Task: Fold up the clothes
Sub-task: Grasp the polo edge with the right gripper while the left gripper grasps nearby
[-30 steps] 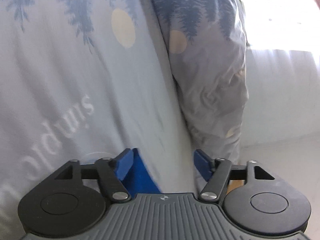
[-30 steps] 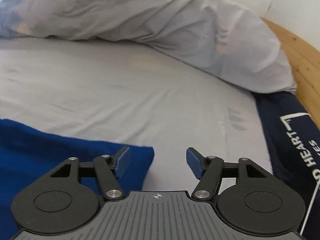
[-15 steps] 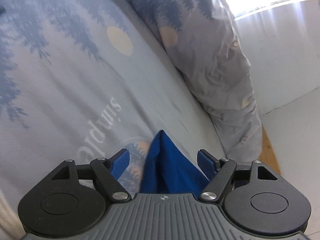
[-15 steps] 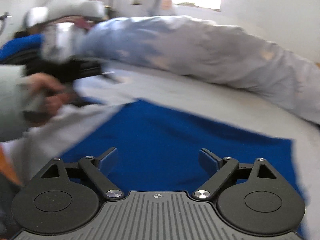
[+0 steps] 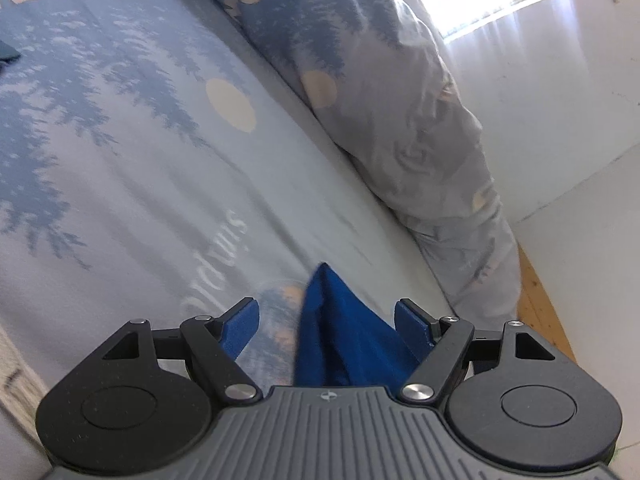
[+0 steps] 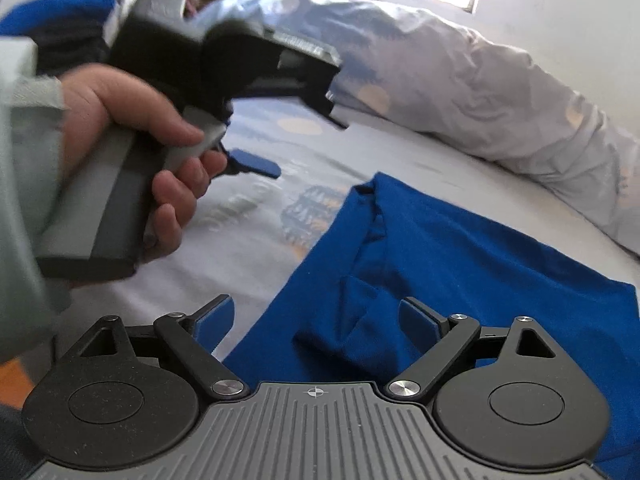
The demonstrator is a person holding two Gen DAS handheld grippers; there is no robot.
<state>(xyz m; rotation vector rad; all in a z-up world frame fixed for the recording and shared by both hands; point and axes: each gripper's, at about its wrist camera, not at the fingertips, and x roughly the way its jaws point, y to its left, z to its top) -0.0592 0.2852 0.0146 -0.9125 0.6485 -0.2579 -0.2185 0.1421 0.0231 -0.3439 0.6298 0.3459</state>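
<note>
Blue garment point(image 6: 460, 248): lies spread flat on the bed sheet point(image 5: 168, 184), one corner pointing toward the pillow point(image 6: 472, 92); a small fold near the right gripper.
Right gripper point(image 6: 316, 320): jaws wide apart, poised over the garment's near edge, gripping nothing.
Left gripper point(image 5: 326, 322): jaws apart; a peak of the blue cloth shows between them, probably lying below rather than pinched.
Left hand point(image 6: 132, 140): wraps the left gripper's grey handle, raised above the sheet, beside the garment's corner.
Sheet: pale blue, printed with trees, moons and lettering.
Pillow: same print, along the far edge.
</note>
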